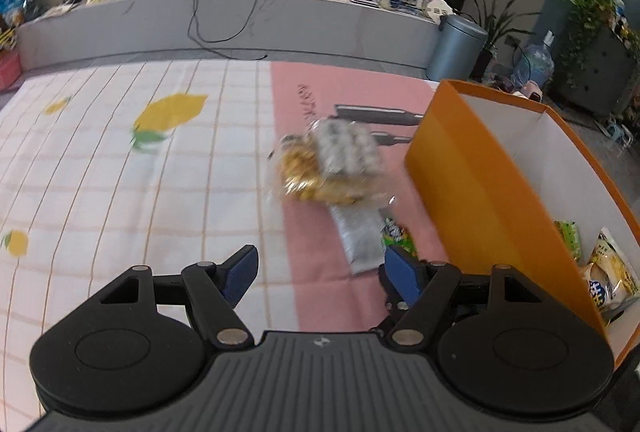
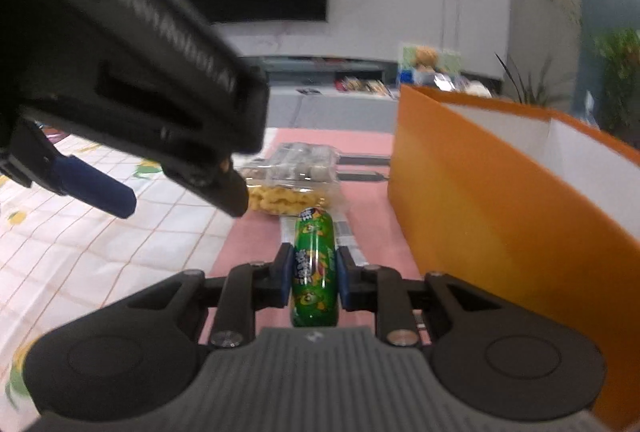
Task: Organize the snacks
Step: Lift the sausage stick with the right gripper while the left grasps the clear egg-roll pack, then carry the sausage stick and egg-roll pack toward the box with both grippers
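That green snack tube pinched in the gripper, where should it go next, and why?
Probably lift it and swing right, over the orange cardboard box's near wall. The right gripper is shut on the green snack tube, the box stands just to its right, and yellow and green snack packets already lie inside.

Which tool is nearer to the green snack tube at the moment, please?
Right. The right tool is shut on the green snack tube, gripping its sides. The left tool is open beside it and holds nothing.
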